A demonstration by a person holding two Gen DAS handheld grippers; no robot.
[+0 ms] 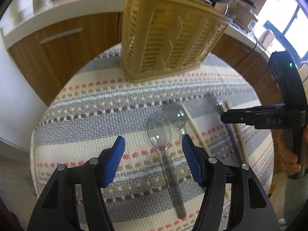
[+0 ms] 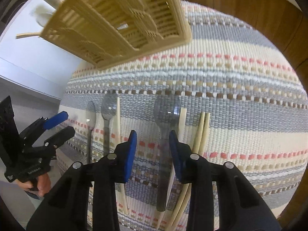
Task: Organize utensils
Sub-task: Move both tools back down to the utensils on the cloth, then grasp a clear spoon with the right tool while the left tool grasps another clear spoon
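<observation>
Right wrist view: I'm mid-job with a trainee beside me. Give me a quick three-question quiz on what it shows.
1. True or false: the beige slatted plastic basket stands on the striped woven mat.
2. What lies between the right tongs? A: clear grey plastic spoon. B: metal fork. C: knife.
3. Fill in: ___ spoons lie on the mat.
Key: 1 true; 2 A; 3 three.

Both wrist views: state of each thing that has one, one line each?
left gripper: open, a clear spoon between its pads, not gripped.
right gripper: open, astride the grey spoon's handle, not pressing.
clear spoon: lying flat on the mat.
grey spoon: flat on the mat.
utensil basket: upright on the mat, chopsticks sticking out.
loose chopsticks: flat on the mat.
</observation>
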